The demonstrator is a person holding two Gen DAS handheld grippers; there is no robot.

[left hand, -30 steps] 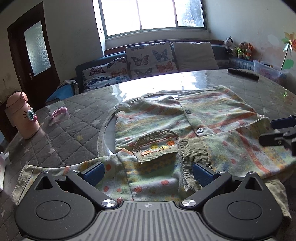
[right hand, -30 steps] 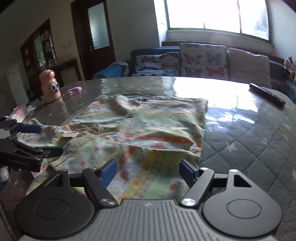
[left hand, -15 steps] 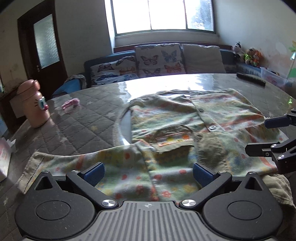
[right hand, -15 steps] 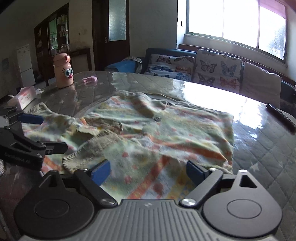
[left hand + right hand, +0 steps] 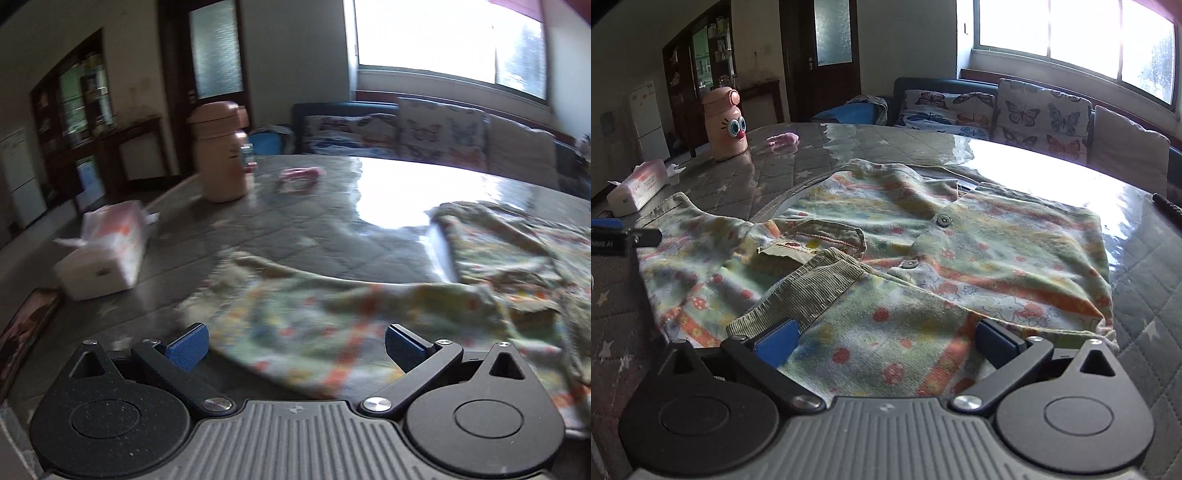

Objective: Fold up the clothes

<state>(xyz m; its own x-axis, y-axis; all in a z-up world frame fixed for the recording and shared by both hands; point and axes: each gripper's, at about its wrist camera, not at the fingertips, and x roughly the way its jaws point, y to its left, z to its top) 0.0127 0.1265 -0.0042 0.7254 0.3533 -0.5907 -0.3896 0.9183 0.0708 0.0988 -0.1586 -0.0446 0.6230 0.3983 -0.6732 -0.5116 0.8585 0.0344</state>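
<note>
A child's patterned green cardigan lies on the quilted table, its right sleeve folded across the front with the ribbed cuff on top. My right gripper is open just above the folded sleeve, empty. My left gripper is open and empty over the left sleeve, which lies spread out toward the left; this view is motion-blurred. The left gripper's fingers show at the left edge of the right wrist view, next to the sleeve's end.
A pink cartoon bottle, a tissue pack and a small pink item sit at the table's far left. A black remote lies at the far right. A sofa with butterfly cushions stands behind the table.
My left gripper has swung left, from over the cardigan's middle to the left sleeve. My right gripper has drawn back slightly over the folded right sleeve. Both stay open.
</note>
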